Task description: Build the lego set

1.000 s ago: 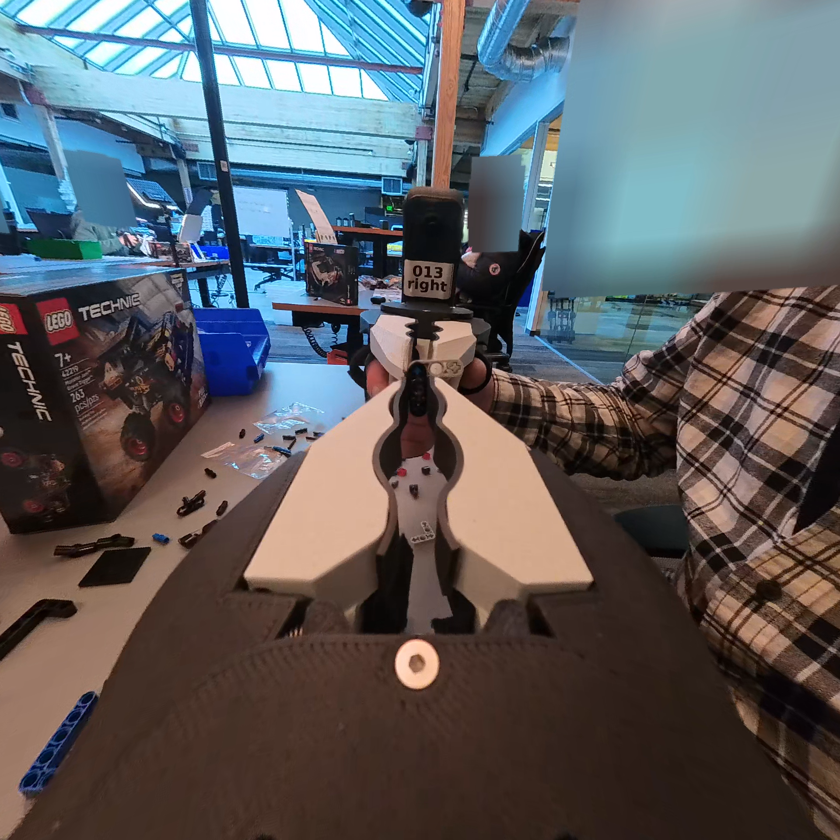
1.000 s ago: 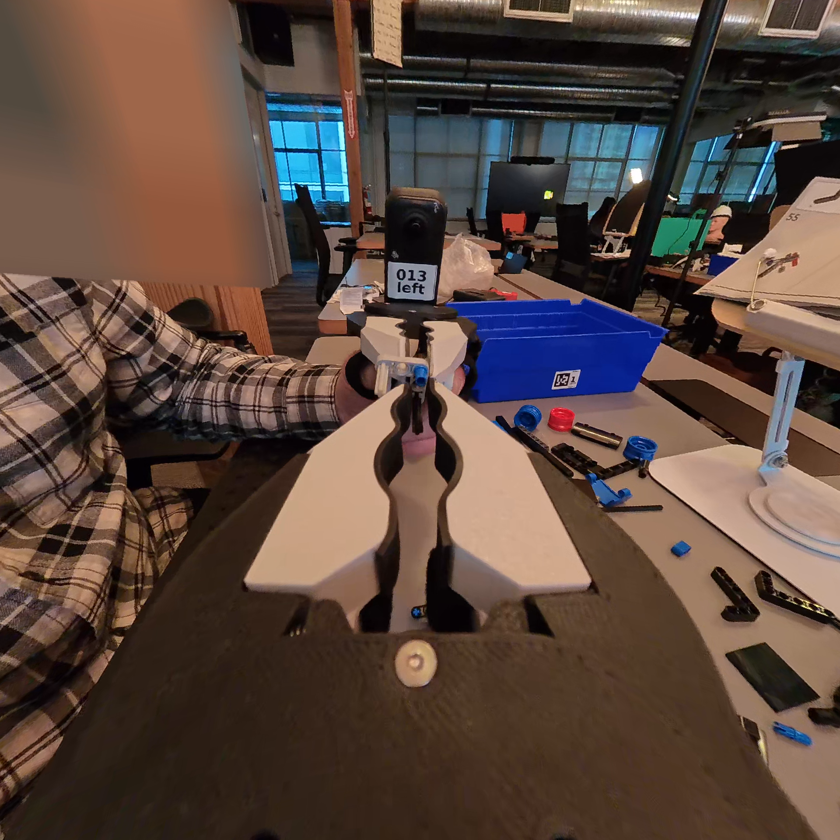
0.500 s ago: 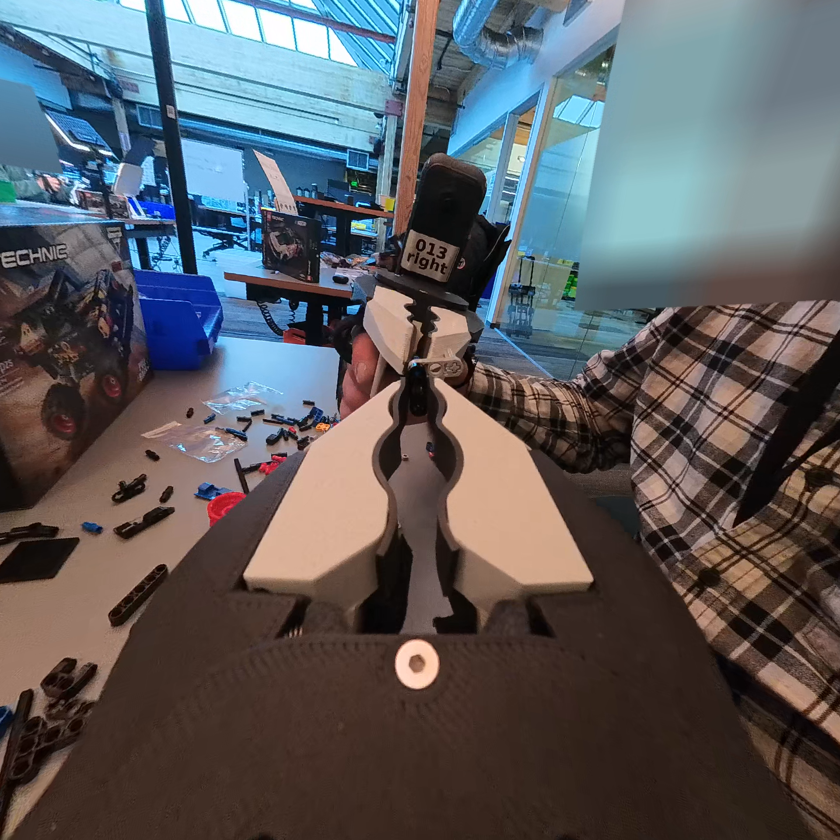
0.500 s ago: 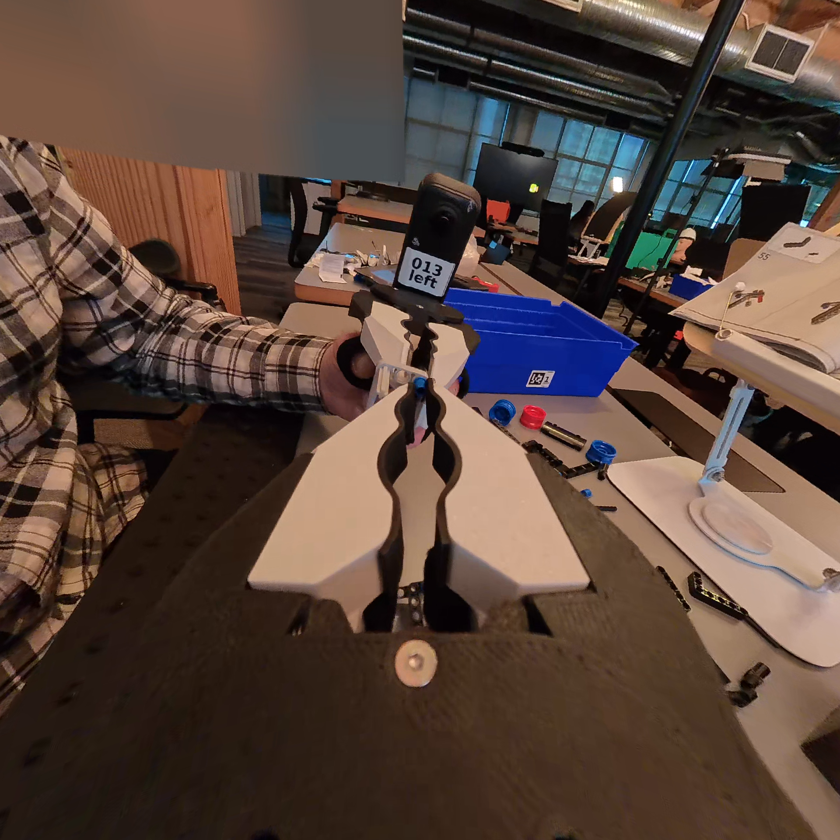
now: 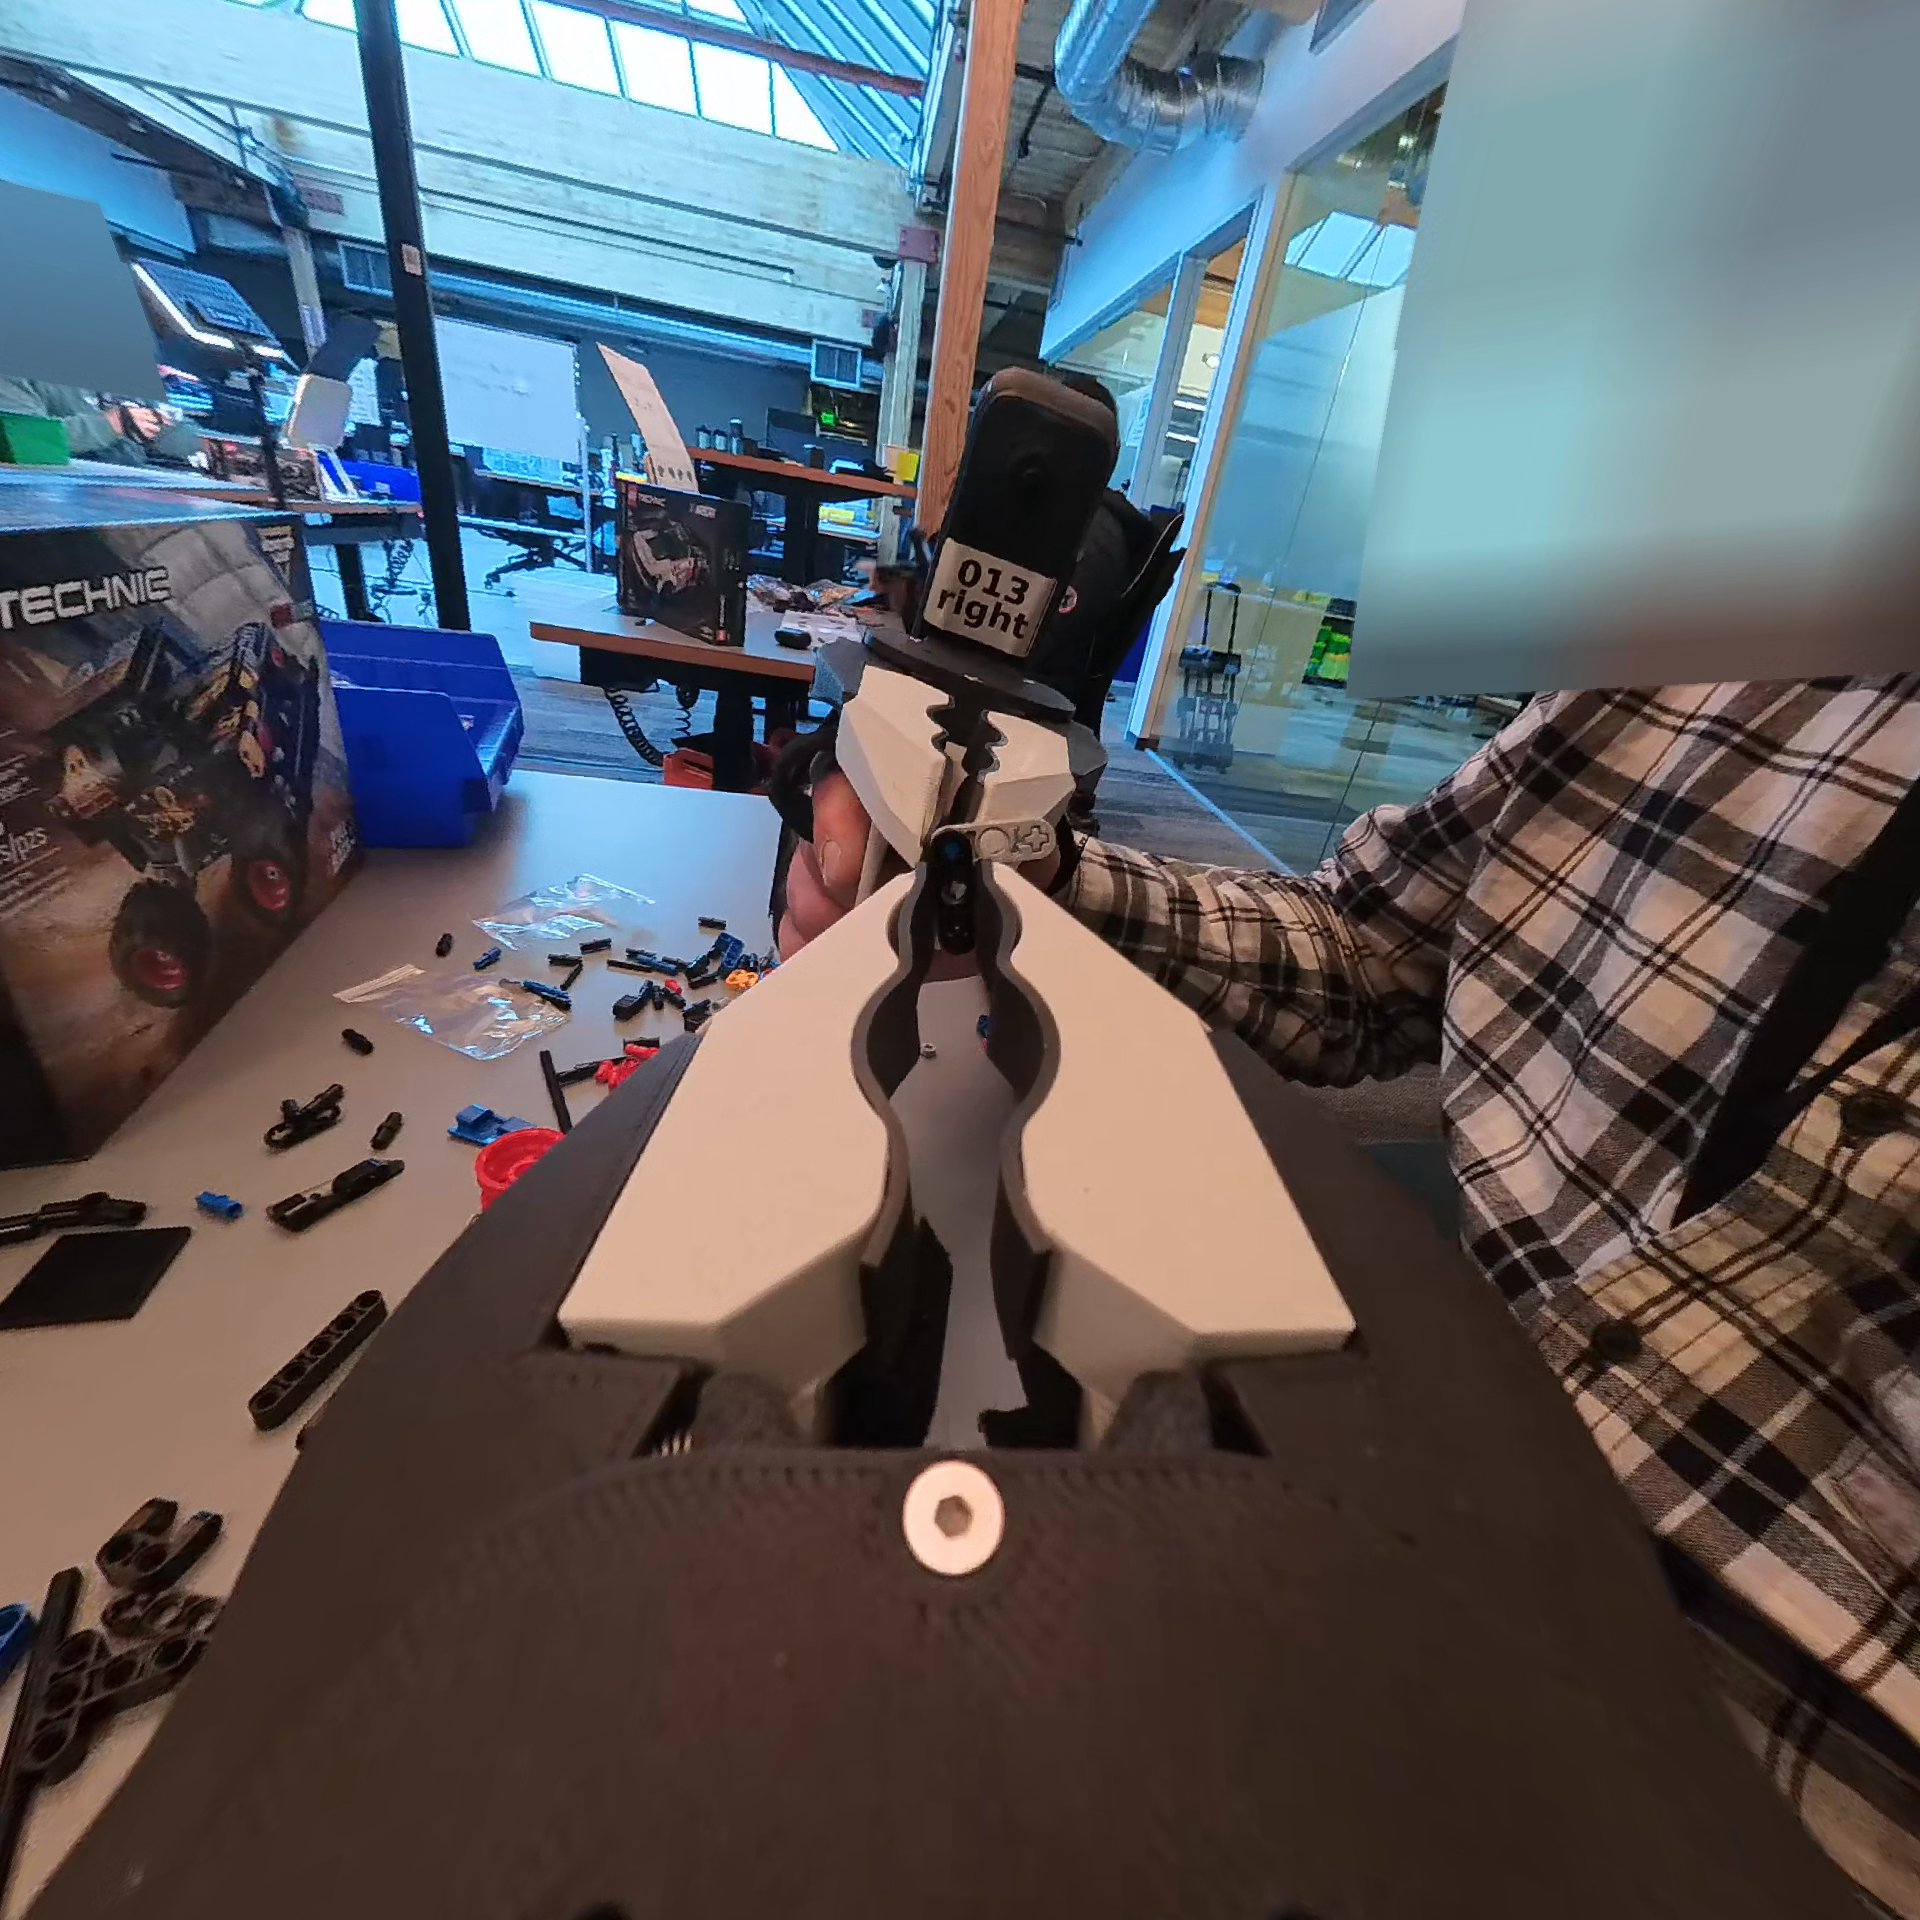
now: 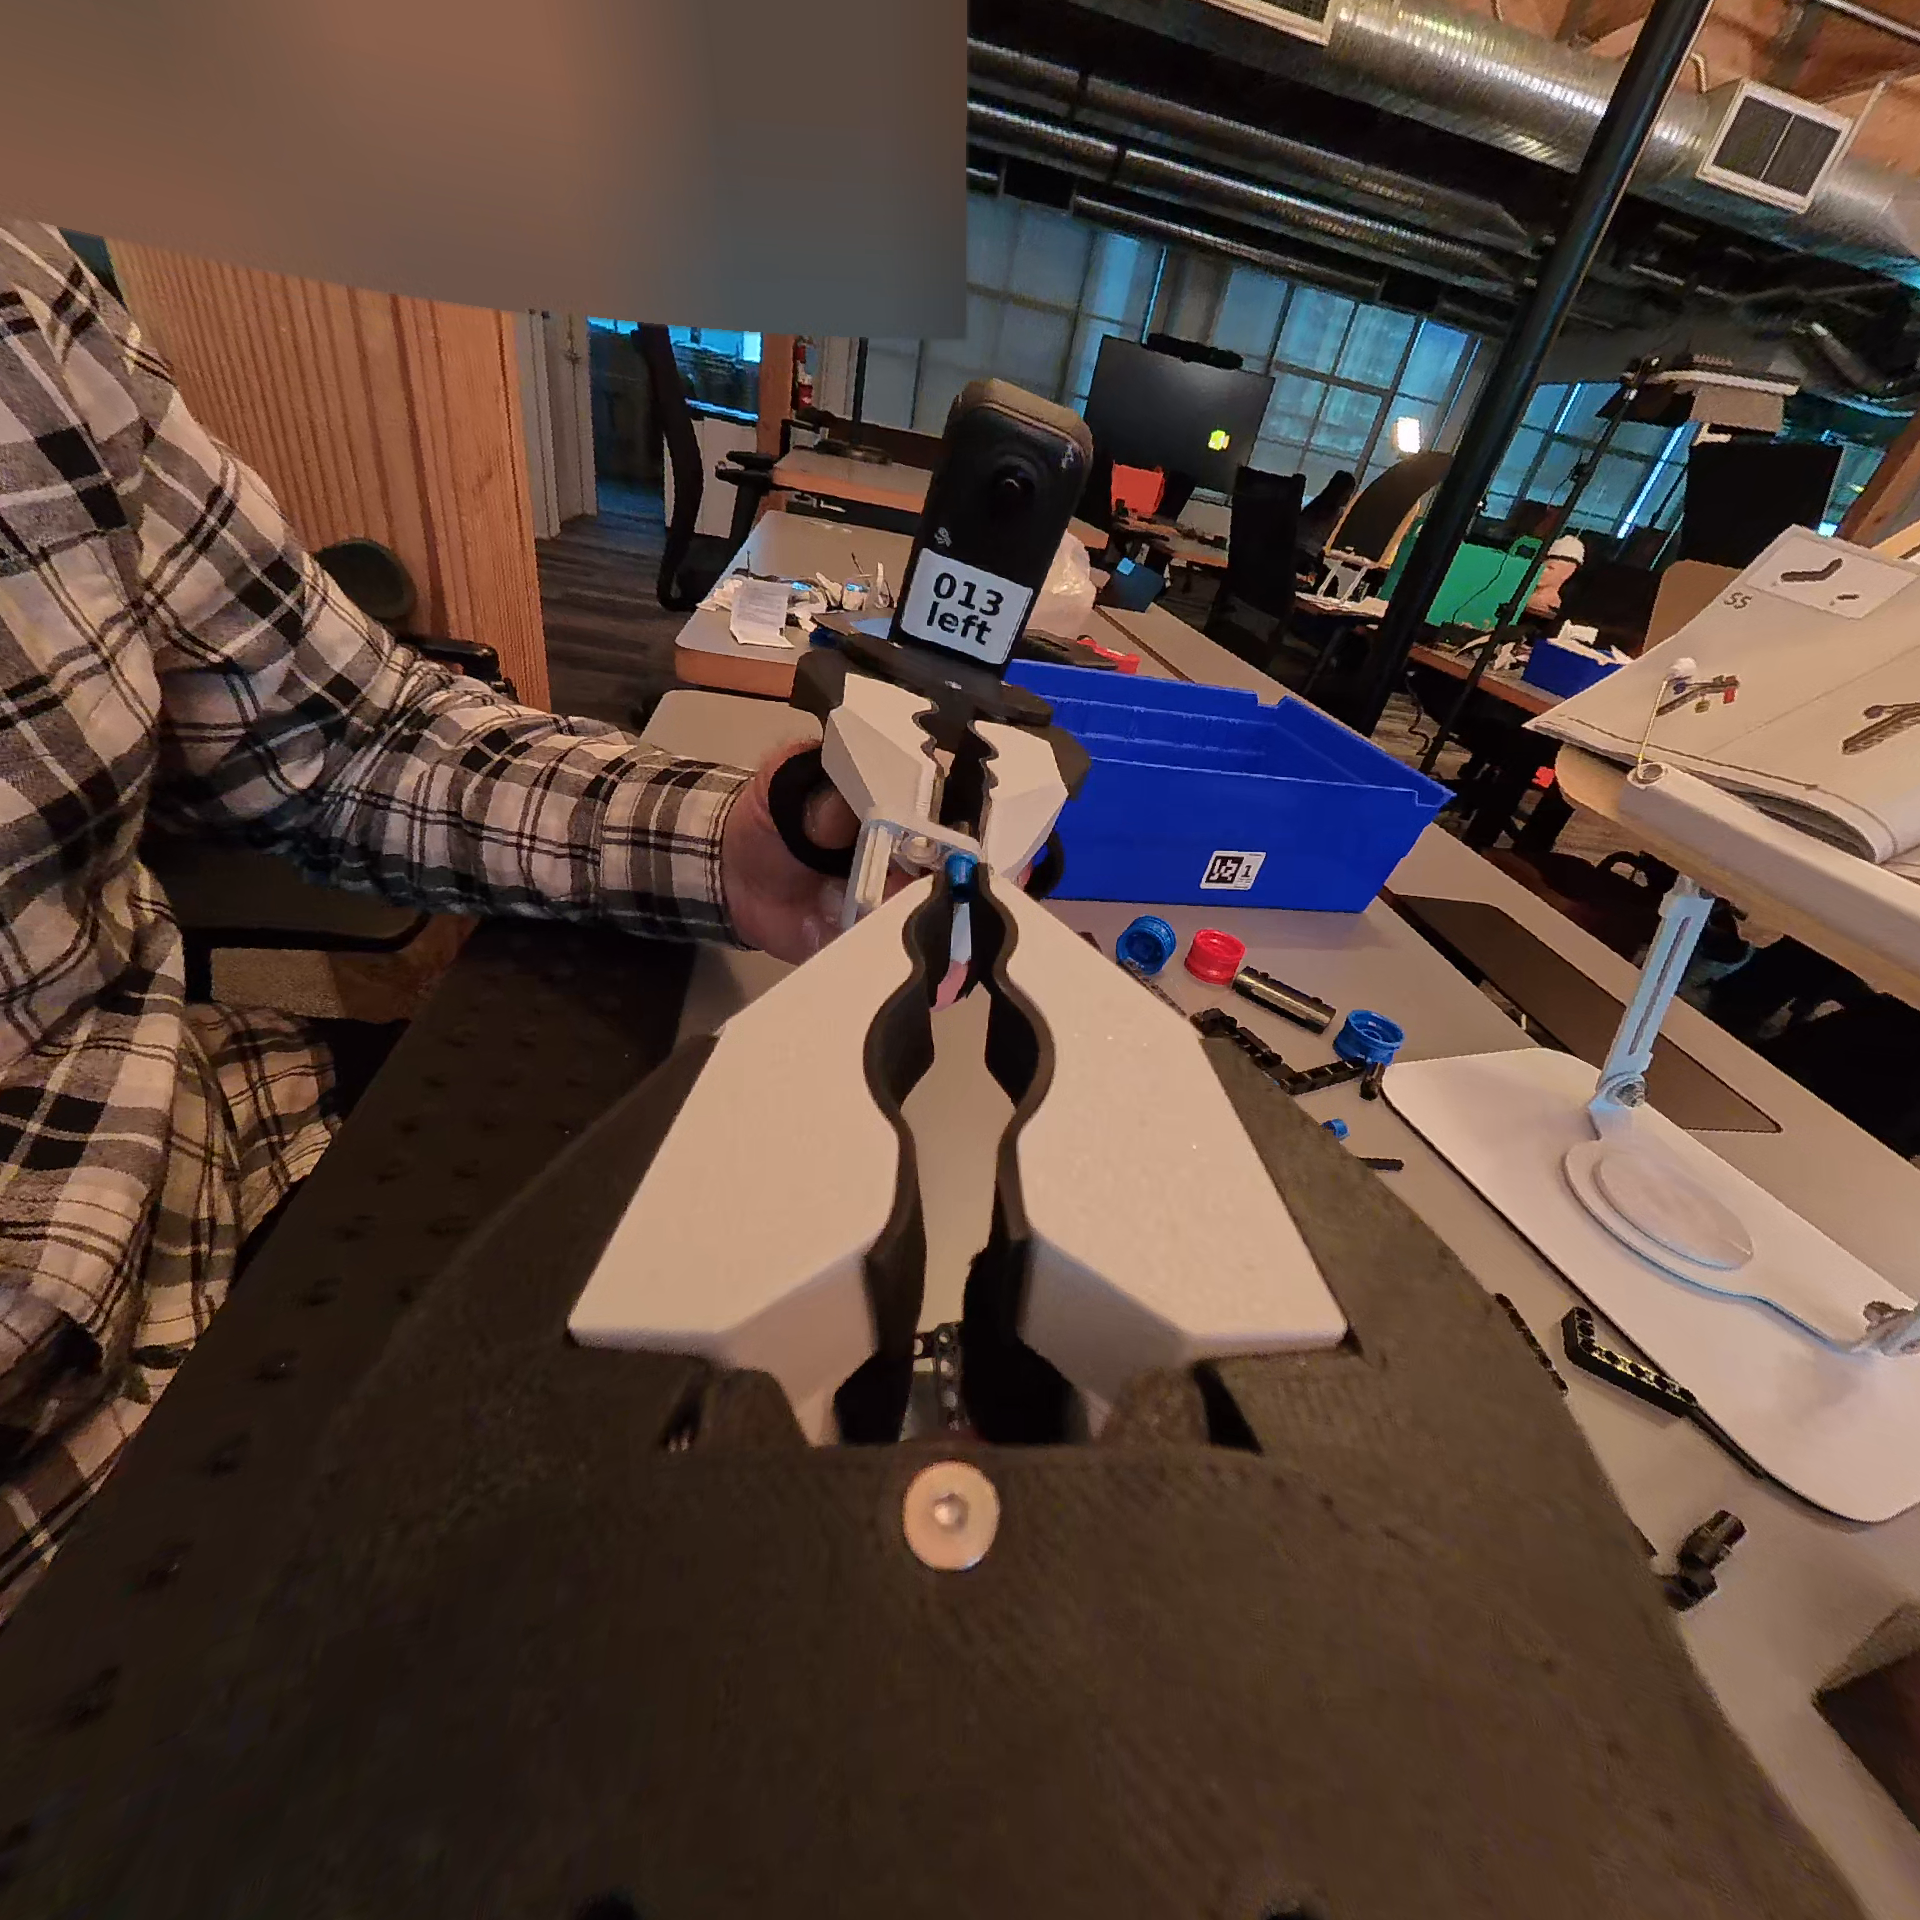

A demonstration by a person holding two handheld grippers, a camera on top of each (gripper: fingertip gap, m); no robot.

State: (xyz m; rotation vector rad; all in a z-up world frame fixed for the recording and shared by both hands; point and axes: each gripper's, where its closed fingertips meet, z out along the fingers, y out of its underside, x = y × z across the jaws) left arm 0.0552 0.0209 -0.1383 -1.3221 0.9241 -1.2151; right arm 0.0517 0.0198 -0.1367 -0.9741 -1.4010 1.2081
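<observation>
My left gripper (image 5: 951,914) is shut on a short black beam (image 5: 953,920) with a blue pin (image 5: 948,854) at its far end. My right gripper (image 6: 961,925) is shut on a thin light grey piece (image 6: 962,933). The same piece shows as a small grey beam (image 5: 1003,840) in the left wrist view. The two grippers face each other tip to tip above the table, and the held parts meet at the blue pin (image 6: 958,868). The right gripper (image 5: 966,821) is tilted in the left wrist view, and the left gripper (image 6: 945,831) is tilted in the right wrist view.
The set's box (image 5: 156,810) stands at the left, a blue bin (image 6: 1226,790) behind. Loose black, blue and red parts (image 5: 644,977) and plastic bags (image 5: 468,1008) lie on the table. An instruction booklet (image 6: 1766,727) rests on a white stand (image 6: 1662,1195). A person's plaid sleeve (image 5: 1351,935) is close. Only a small space, under 4 cm, lies between the two pairs of fingers.
Both grippers have stayed shut and tip to tip. They have tilted and swung together, so each view now shows more of the table and the other gripper leaning.
</observation>
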